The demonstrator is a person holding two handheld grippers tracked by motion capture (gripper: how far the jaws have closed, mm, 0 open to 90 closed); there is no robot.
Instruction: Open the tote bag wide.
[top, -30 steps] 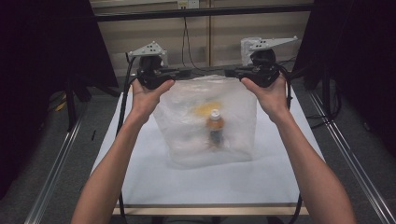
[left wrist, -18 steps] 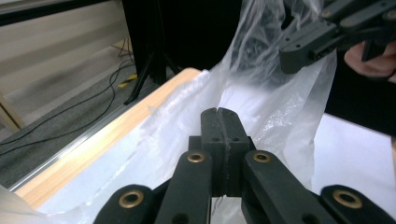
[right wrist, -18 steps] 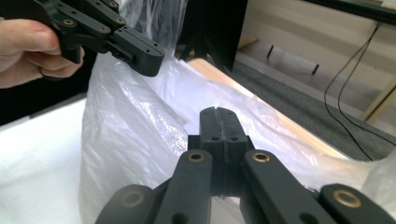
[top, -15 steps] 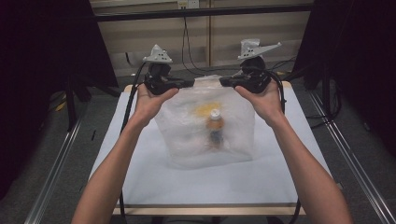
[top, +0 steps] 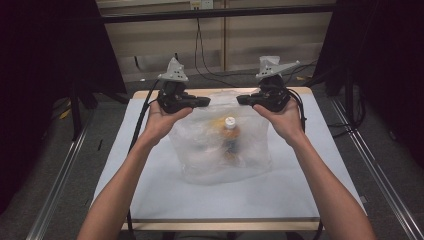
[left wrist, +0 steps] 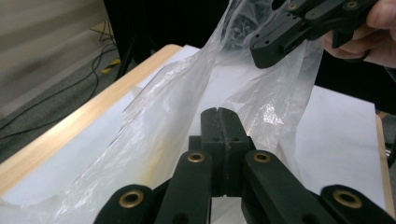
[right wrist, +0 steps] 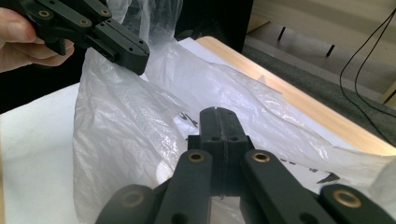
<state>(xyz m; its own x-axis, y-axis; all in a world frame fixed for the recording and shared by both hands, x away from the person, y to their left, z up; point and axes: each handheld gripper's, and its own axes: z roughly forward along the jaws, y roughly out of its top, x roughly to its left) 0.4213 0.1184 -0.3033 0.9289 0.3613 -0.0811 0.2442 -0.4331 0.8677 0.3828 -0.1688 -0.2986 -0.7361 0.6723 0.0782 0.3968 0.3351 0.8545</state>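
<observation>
Left tool held above the far left part of the bench, jaws pressed together on the upper left edge of the clear plastic bag; in the left gripper view, the same tool closed tight with thin film running past both sides of the tips. Left hand wrapped under the handle, forearm entering from the bottom left.

Bag standing near the middle of the bench on the white cover, top edge lifted and spread between the two tools, lower part resting on the surface. Inside, a small bottle with a white cap and orange body, lying toward the bag's centre; label too blurred to read.

Right tool opposite, at about the same height, jaws likewise shut on the bag's upper right edge; in the right gripper view tips together, film bunched around them, black printing on the plastic beyond. Right hand cupping the handle, forearm entering from the bottom right.
</observation>
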